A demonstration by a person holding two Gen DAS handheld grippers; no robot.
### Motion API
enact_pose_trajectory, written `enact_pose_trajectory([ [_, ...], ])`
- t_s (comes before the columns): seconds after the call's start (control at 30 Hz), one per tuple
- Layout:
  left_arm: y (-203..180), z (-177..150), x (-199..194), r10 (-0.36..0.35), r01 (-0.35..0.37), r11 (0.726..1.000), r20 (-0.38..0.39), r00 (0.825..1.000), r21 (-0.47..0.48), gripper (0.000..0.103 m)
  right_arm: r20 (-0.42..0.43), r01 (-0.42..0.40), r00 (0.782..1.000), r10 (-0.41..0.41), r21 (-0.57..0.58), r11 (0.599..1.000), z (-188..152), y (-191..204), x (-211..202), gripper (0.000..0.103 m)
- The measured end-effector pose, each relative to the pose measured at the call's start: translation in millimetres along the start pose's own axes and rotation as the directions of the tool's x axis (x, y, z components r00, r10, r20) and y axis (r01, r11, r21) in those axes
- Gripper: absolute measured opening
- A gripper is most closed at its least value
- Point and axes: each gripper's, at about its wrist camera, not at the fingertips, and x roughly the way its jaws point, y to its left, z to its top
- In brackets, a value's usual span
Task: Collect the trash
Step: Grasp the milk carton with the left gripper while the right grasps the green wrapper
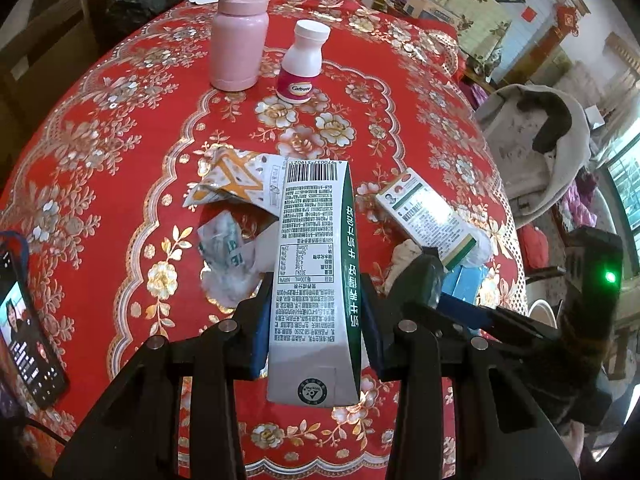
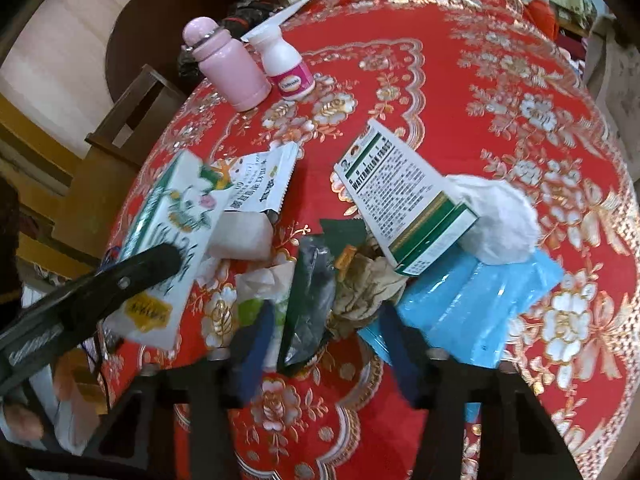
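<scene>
Trash is heaped on the red flowered surface [image 2: 500, 92], and the biggest piece, a milk carton [image 1: 316, 276], is clamped lengthwise between the blue pads of the left tool [image 1: 316, 320], raised above the cloth with its barcode end pointing away. Over in the right wrist view, the right tool [image 2: 326, 340] hangs with its jaws parted wide around a dark green wrapper [image 2: 310, 300], but nothing is pinched. Beside that wrapper lies a blue plastic pack [image 2: 476, 304], and propped on it a green-and-white box [image 2: 404, 196] with a white tissue wad [image 2: 496, 220] touching its far side. To the left sits a torn white snack bag [image 2: 260, 184]. Well back stand a pink flask [image 2: 228, 70] and, just beside it, a white pill bottle [image 2: 284, 66], both upright. A phone [image 1: 24, 336] lies at the left edge, screen lit.
</scene>
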Motion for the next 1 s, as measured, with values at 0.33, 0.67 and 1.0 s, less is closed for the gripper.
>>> enact_pose_trajectory([
  [0.33,-12.1,-9.1,-4.8,-0.023,0.023,1.0,0.012,1.0,0.006,0.036,0.054,-0.032,0.998,0.032,0.0,0.999,-11.6,-5.6,-27.4,0.016],
  [0.67,-47.5,-19.3,-6.0,-0.053,0.052,0.997,0.01,0.999,0.06,0.036,0.095,-0.021,0.995,0.02,0.005,1.0,-37.1,-26.3,-62.7,0.014],
  [1.0,-104.3,-35.9,-0.1,-0.084,0.084,0.984,-0.011,0.996,0.157,0.036,0.142,0.006,0.99,-0.017,0.079,0.997,-61.4,-66.4,-99.2,0.014],
])
